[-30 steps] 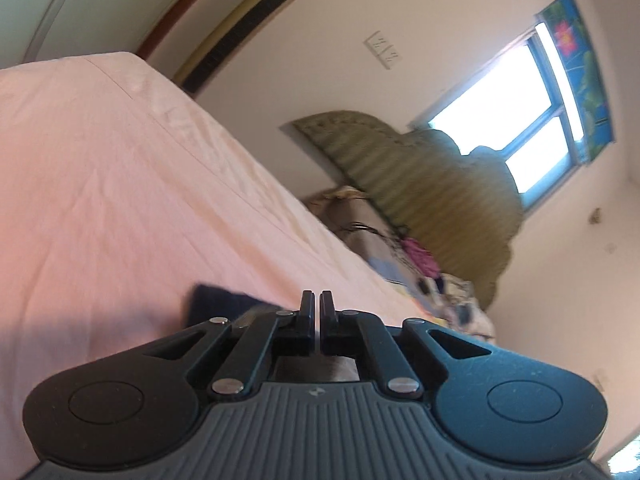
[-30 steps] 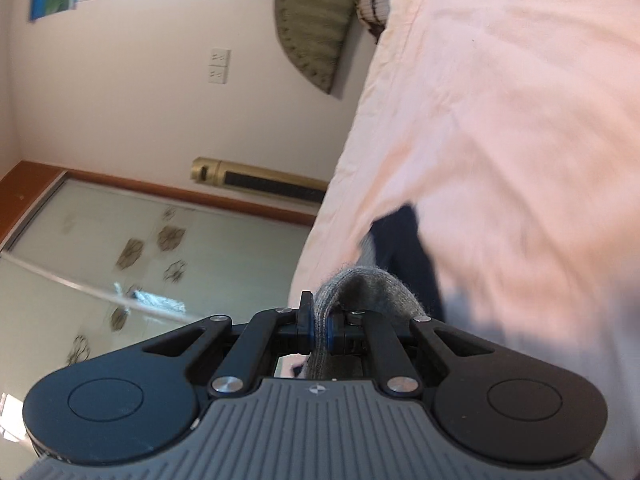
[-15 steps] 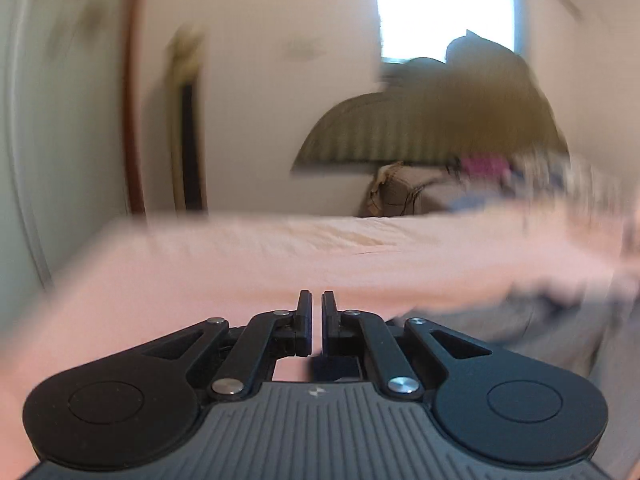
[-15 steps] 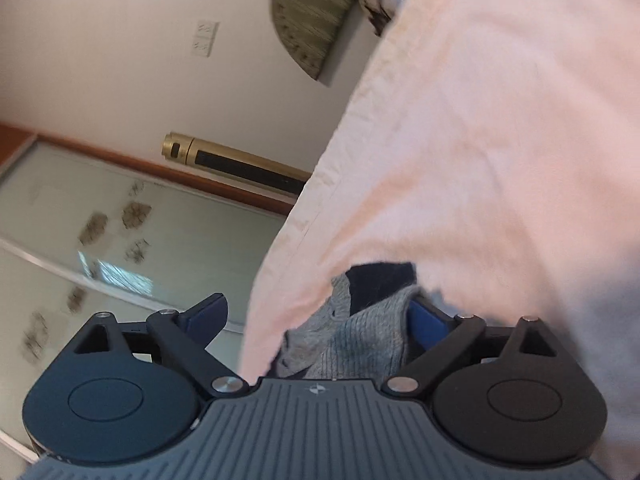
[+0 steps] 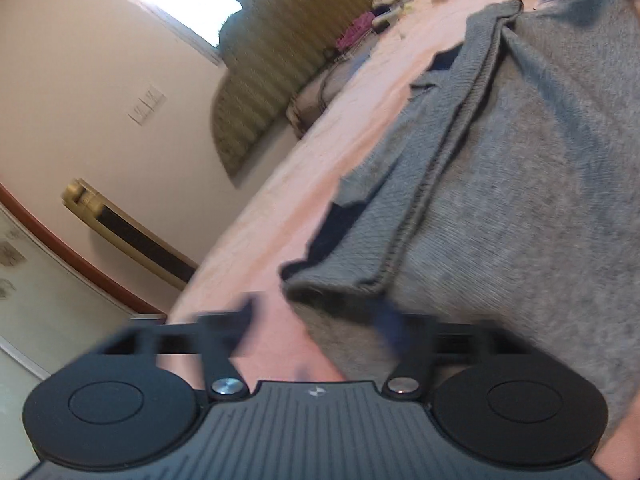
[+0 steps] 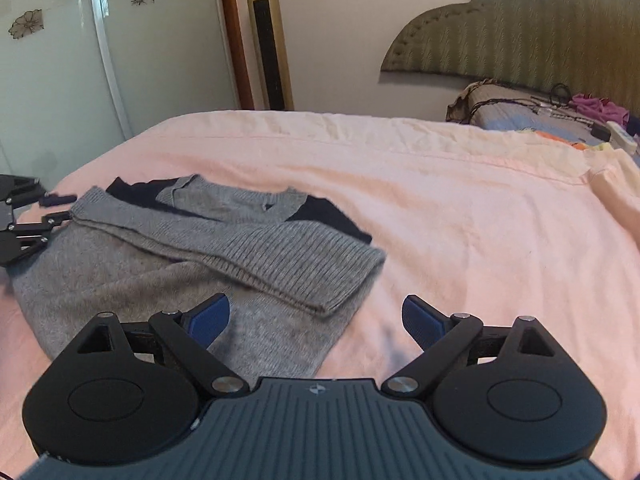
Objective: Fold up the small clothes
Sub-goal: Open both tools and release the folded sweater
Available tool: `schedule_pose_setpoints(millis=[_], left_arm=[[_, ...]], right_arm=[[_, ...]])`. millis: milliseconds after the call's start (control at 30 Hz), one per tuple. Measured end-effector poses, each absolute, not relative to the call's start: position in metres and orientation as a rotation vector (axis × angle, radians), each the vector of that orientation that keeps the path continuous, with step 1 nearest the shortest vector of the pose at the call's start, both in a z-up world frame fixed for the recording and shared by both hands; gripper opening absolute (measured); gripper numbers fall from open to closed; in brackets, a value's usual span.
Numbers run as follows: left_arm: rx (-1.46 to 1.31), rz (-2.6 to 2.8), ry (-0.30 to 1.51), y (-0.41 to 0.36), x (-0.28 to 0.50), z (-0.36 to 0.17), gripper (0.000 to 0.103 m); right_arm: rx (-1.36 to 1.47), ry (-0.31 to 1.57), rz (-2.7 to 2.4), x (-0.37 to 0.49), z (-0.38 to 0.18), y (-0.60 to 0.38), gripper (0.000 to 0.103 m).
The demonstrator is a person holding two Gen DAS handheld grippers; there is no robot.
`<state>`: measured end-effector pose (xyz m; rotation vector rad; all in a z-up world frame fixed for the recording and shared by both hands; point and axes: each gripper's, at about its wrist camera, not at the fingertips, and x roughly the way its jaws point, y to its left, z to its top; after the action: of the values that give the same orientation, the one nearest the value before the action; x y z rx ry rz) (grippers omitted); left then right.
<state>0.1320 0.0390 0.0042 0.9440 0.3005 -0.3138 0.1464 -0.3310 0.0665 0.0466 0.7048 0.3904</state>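
I see the grey sweater lying flat on the pink bedsheet toward the left side of the bed, with one ribbed part folded across its body and a dark navy layer showing at the collar end. My right tongs are spread wide, with both blue pads exposed and nothing between them; they hover just above the near edge of the sweater, the left pad over grey knit and the right pad over bare sheet. My left tongs are also spread apart and hold nothing, though that view is motion-blurred and the fingertips are smeared. In the left wrist view the sweater fills the right half of the frame, and its folded corner lies between the two blurred fingers. From the right wrist view, the left tongs appear at the far left edge of the frame, with their fingertips at the sweater's ribbed corner; I cannot tell whether they touch it. Behind the bed stand a green padded headboard, a gold tower fan against the wall, and a glass wardrobe door with flower decals. Assorted clutter lies at the head of the bed.
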Motion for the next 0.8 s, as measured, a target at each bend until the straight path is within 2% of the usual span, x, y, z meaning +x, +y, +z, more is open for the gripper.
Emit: schedule_pose_setpoints(millis=[67,233,467,500,533,567,600,633,800], left_arm=[[0.987,-0.333,0.219,0.041,0.125,0.002,0.085],[1.162,-0.368,0.155,0.024,0.127,-0.012,0.085],[1.207,-0.396,0.166,0.024,0.14,-0.014,0.085],[1.206,-0.397,0.17,0.023,0.144,-0.016,0.079],[1.204,-0.409,0.182,0.021,0.146,-0.015,0.059],[1.211,-0.412,0.196,0.019,0.148,-0.016,0.044],[1.228,-0.399,0.197,0.017,0.15,-0.018,0.015],[1.244,-0.382,0.193,0.015,0.153,-0.021,0.01],[1.201,-0.381,0.223,0.015,0.163,-0.022,0.009]], right_arm=[[0.057,0.697,0.397,0.143,0.068,-0.33,0.093],[0.078,0.689,0.392,0.148,0.067,-0.331,0.093],[0.073,0.706,0.408,0.146,0.066,-0.329,0.093],[0.067,0.706,0.407,0.146,0.066,-0.329,0.093],[0.064,0.704,0.401,0.148,0.066,-0.33,0.093],[0.068,0.7,0.393,0.149,0.066,-0.331,0.093],[0.075,0.697,0.389,0.151,0.066,-0.332,0.093],[0.082,0.696,0.387,0.153,0.067,-0.333,0.093],[0.029,0.665,0.406,0.154,0.07,-0.329,0.092]])
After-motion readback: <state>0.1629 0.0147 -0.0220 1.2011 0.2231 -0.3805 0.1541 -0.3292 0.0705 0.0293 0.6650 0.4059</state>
